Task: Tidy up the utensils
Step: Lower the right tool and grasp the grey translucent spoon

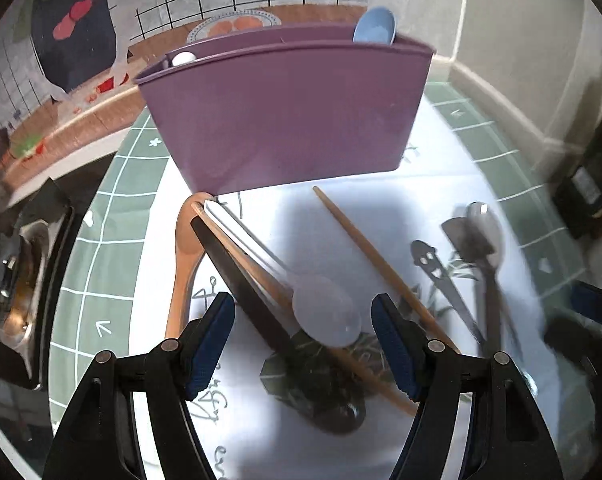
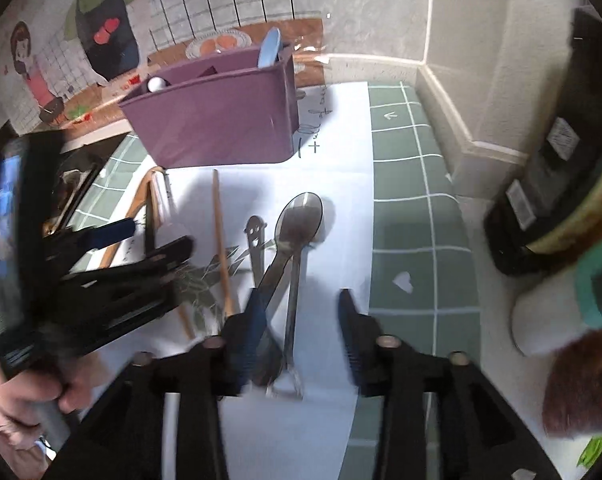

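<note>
Above: two hand-held grippers poised over loose utensils on a white paper sheet (image 1: 301,216), before a purple utensil caddy (image 1: 285,112).

Left gripper (image 1: 303,340) hangs with jaws spread and nothing clamped, above a translucent plastic spoon (image 1: 325,316), a black strip (image 1: 241,280) and a wooden spoon (image 1: 185,256); one wooden chopstick (image 1: 381,264) lies diagonally just beside them. Right gripper (image 2: 299,340) is released, its pads clear of the two metal spoons (image 2: 297,224) lying between and beneath them; a smiley-faced metal handle (image 2: 255,236) rests alongside. Inside the caddy stand a blue spoon (image 1: 375,26) at the right end and a white-tipped utensil (image 1: 183,58) at the left.
</note>
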Tool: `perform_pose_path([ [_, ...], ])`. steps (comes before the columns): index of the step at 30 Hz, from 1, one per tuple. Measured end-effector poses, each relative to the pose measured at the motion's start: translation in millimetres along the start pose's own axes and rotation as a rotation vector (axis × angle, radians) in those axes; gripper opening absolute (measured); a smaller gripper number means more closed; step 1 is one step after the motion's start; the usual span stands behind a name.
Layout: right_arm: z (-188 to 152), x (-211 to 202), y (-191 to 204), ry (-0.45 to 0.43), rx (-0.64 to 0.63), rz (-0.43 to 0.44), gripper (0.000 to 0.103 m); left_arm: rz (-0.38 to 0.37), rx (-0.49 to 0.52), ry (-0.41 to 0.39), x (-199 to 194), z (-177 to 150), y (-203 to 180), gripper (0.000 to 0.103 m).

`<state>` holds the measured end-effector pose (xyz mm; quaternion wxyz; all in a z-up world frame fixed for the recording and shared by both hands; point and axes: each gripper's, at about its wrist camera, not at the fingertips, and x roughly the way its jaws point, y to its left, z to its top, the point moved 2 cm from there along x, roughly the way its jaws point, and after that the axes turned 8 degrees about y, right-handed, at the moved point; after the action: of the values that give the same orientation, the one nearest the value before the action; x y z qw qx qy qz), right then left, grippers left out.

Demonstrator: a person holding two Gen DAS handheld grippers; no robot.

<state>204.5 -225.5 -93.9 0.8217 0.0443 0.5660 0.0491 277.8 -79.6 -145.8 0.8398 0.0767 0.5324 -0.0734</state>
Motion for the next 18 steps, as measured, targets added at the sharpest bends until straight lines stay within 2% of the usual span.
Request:
perform_pose_path([
  [2,-10,-10,1,-0.019,-0.009,-0.032,0.054,0.000,0.000,-0.004,-2,0,-5,0.071],
  [4,-19,-20,0,-0.038,-0.023,-0.088,0.059,-0.047,0.006,-0.022,-10,-2,-15,0.071],
  [7,-25,-28,-4,-0.047,-0.024,-0.139,0.060,-0.071,0.051,-0.033,-24,-6,-32,0.071],
  [9,-26,-31,-8,-0.043,-0.014,-0.128,0.061,-0.059,0.070,-0.026,-32,-12,-39,0.071],
  [14,-20,-38,-9,-0.046,0.040,-0.132,0.074,-0.076,0.088,-0.044,-62,-23,-28,0.071],
  [18,-10,-50,4,-0.041,0.073,-0.161,0.074,-0.092,0.149,-0.060,-88,-22,-8,0.071],
])
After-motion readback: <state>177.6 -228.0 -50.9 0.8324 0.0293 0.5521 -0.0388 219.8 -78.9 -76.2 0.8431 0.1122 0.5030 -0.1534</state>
